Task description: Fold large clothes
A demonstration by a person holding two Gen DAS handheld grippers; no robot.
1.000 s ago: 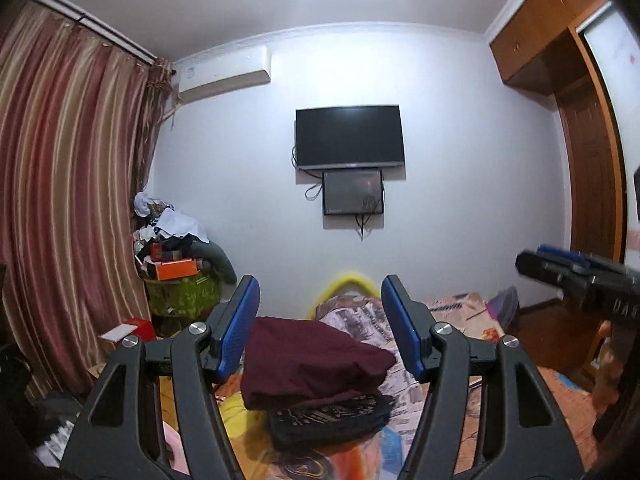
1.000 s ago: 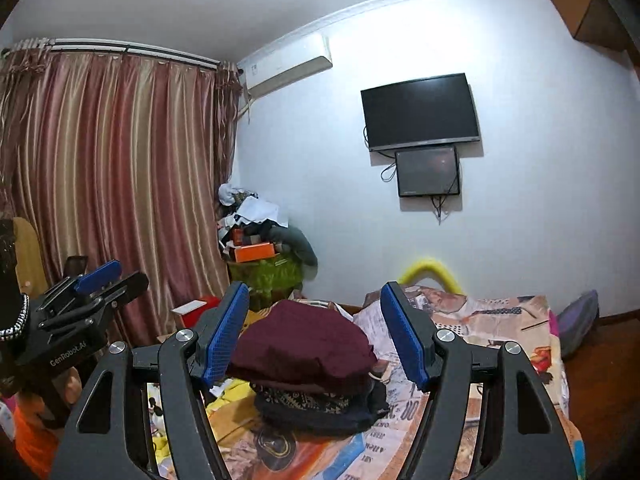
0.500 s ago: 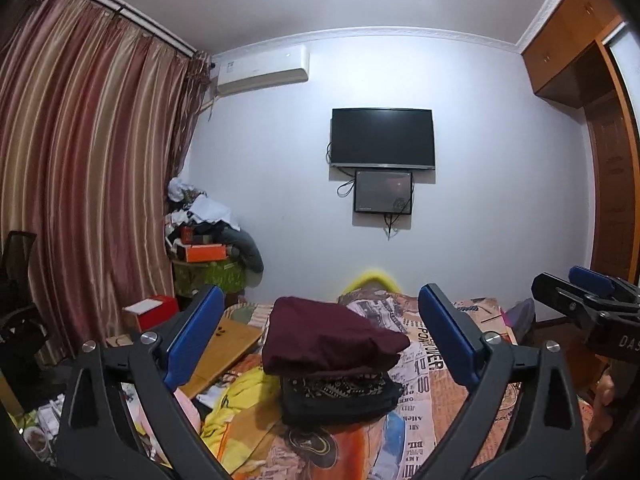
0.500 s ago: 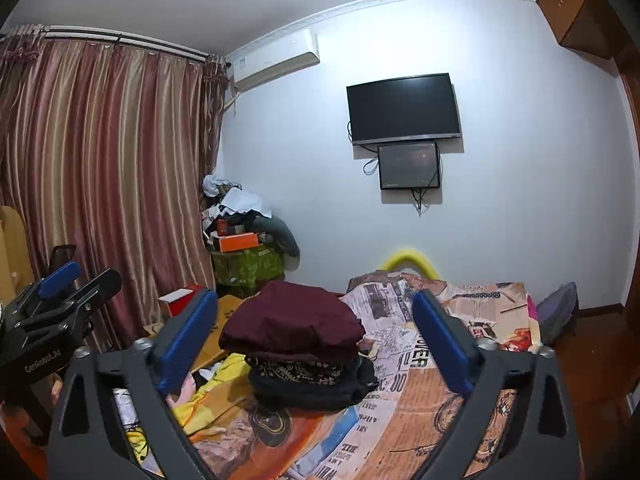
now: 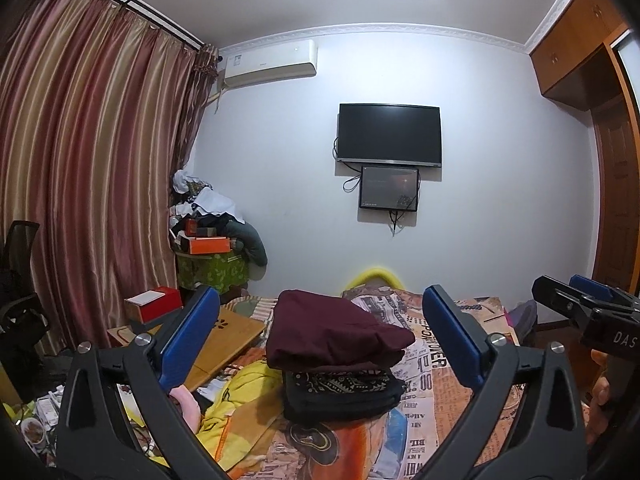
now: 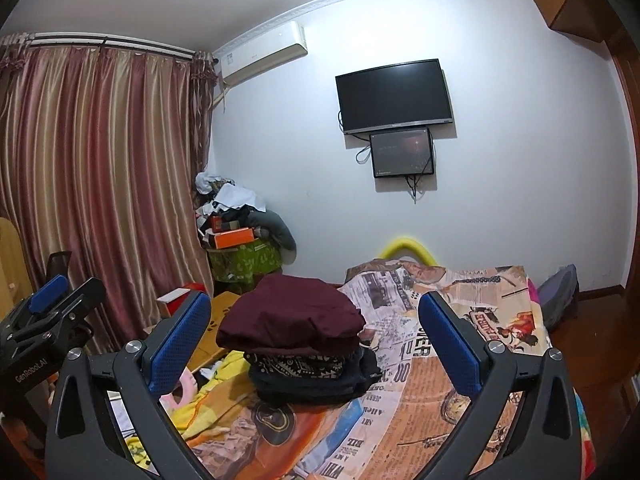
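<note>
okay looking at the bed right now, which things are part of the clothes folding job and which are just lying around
Part of the job:
- folded maroon garment, top of the stack
- patterned dark garment under it
- black garment at the bottom
- yellow clothing beside the stack, unfolded

Lying about:
- orange box
- red box
- wall TV
- wooden board

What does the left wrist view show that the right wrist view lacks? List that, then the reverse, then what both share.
Left wrist only: the right gripper, seen side-on at the right edge.
Right wrist only: the left gripper, at the left edge, and a wooden board behind it.
Both: open blue-padded jaws in front of the maroon garment on top of the folded stack on the bed, plus the TV, air conditioner and curtain.
</note>
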